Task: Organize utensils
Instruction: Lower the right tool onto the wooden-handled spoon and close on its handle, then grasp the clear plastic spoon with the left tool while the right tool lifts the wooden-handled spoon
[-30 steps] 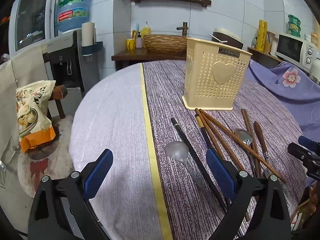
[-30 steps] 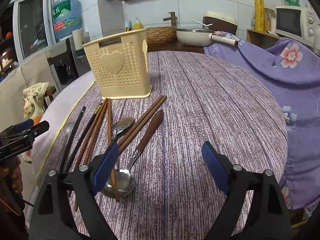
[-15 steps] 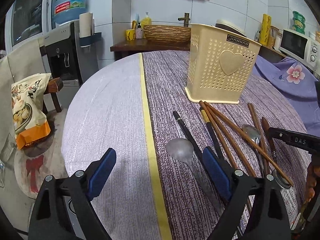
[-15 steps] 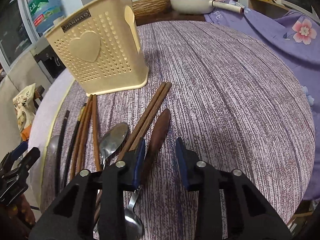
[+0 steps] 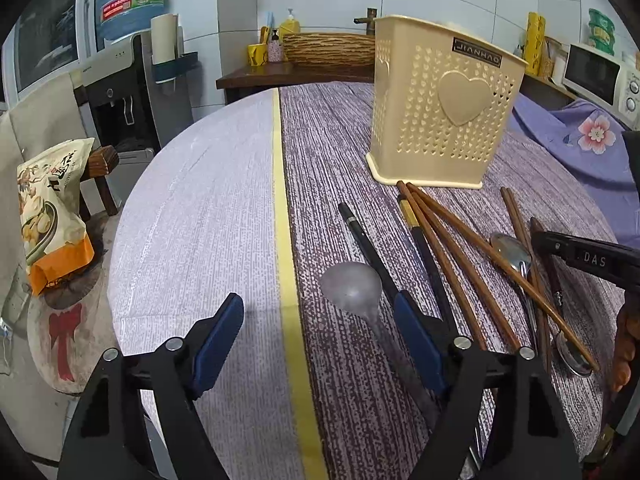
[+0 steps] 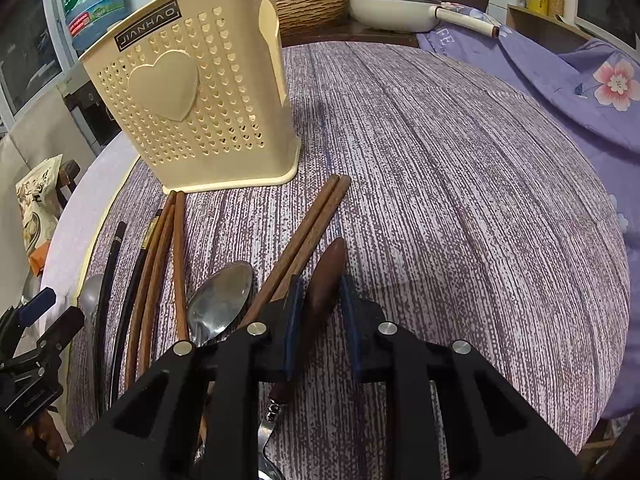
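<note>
A round counter [image 6: 460, 168] in striped purple cloth carries a cream perforated plastic utensil holder [image 6: 200, 108] with a raised heart and a black "JIANHAO" label, standing upright, brown wooden chopsticks [image 6: 160, 264] and black chopsticks [image 6: 114, 280] lying just before it with their long axes toward the holder. The right hand-held gripper [image 6: 320, 300], marked "DAS" in the left wrist view, is closing its blue pads on the dark wooden handle of a steel spoon [image 6: 324, 276], handle toward the holder. The left hand-held gripper [image 5: 320, 340] is narrowing but still wide around a plain grey metal spoon [image 5: 352, 286].
</note>
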### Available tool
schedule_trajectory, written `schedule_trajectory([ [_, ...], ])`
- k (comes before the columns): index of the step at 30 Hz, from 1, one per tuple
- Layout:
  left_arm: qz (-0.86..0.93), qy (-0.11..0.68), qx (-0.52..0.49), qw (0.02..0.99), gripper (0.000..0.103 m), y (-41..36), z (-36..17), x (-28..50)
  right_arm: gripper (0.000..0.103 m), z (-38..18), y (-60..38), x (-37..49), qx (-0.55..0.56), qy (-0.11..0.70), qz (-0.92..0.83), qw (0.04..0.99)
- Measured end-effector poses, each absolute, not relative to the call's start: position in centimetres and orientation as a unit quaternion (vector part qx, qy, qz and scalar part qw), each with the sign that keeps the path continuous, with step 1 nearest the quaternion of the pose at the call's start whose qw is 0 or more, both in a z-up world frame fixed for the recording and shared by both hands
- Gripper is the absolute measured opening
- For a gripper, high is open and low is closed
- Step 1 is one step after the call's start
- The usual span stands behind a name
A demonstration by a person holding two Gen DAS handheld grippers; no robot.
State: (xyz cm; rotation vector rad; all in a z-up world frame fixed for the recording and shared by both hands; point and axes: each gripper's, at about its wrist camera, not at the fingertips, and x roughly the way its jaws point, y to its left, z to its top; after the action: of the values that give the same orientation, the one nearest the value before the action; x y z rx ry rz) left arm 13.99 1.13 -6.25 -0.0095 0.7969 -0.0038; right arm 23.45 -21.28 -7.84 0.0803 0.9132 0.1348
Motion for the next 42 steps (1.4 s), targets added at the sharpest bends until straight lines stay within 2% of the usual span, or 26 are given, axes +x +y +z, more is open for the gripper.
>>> schedule_trajectory([
  [4,0.004,0.398,0.002,0.917,0.068,0.7,-6.6,14.2,0.021,-7.9,-21.3,23.4,0.037,0.440,0.076,0.894],
  [16,0.012,0.421,0.014,0.907,0.065,-0.3,-7.1,15.9,0.021,-7.8,-21.6,24.2,0.035,0.442,0.095,0.891],
  [20,0.007,0.428,0.004,0.904,0.060,-0.1,-7.1,16.9,0.021,-7.8,-21.6,24.5,0.037,0.443,0.098,0.890],
  [23,0.003,0.428,0.005,0.904,0.053,-0.3,-7.0,17.4,0.020,-7.8,-21.5,24.6,0.040,0.441,0.099,0.891],
  [25,0.002,0.426,0.005,0.905,0.042,-0.5,-7.0,17.6,0.020,-7.8,-21.7,24.6,0.043,0.440,0.100,0.891],
  [27,0.001,0.426,0.004,0.905,0.036,-0.5,-7.0,17.8,0.020,-7.7,-21.7,24.5,0.046,0.437,0.102,0.892],
  [35,-0.010,0.424,-0.019,0.905,0.036,-0.1,-6.8,18.1,0.019,-6.7,-21.9,24.0,0.048,0.416,0.106,0.902],
  [42,-0.017,0.391,-0.022,0.920,0.036,-0.4,-5.1,17.4,0.018,-5.2,-22.2,23.4,0.054,0.390,0.112,0.912],
])
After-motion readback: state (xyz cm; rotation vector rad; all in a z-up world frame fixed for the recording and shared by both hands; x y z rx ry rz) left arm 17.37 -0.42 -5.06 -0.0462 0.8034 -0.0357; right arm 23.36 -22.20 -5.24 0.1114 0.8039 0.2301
